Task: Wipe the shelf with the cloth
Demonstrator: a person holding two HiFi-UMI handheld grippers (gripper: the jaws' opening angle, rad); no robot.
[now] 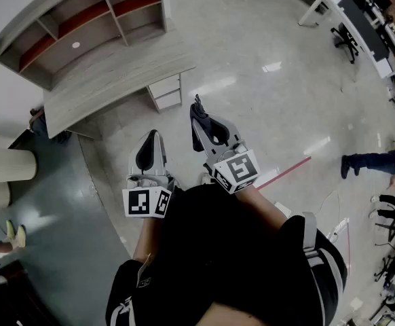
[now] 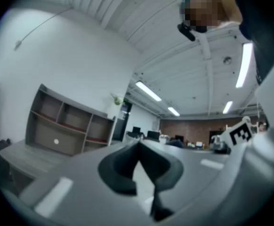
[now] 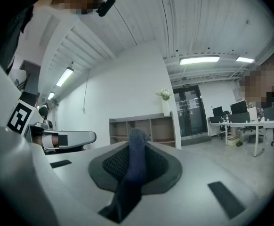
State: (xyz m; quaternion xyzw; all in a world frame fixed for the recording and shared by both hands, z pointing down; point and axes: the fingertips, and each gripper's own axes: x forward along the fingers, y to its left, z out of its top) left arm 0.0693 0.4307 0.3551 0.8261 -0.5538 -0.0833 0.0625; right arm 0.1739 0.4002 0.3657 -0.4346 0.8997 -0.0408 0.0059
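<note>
The person is standing on the glossy pale floor (image 1: 272, 80) with both tools held out in front. The right gripper (image 1: 197, 109) is clamping a dark blue knitted cloth (image 3: 135, 166) between closed jaws, and the fabric is poking out past the tips at twelve o'clock. The left gripper (image 1: 153, 137) is riding alongside at nine o'clock of it, jaws pressed together on nothing. The target, a grey wooden shelf unit with reddish-brown boards (image 1: 38, 11), is sitting against the white wall at eleven o'clock, well apart from both tools. No wiping is happening yet, so this looks like the approach. A long grey wood-grain desk (image 1: 116, 70) is lying between the person and the shelf, with a small white drawer cabinet (image 1: 165, 91) at its right end, near twelve o'clock. To do this well, the right arm is probably going to have to reach over the desk, lay the free end of the cloth flat on a board and sweep along its length, gripping firmly so the cloth isn't dragging loose. The desk's near edge and the uprights dividing the compartments are the spots to watch for a knock. Room is generous from one to four o'clock, with bare floor and a red line (image 1: 286, 171) across it, though another person's legs (image 1: 364, 161) are showing far off at three o'clock.
</note>
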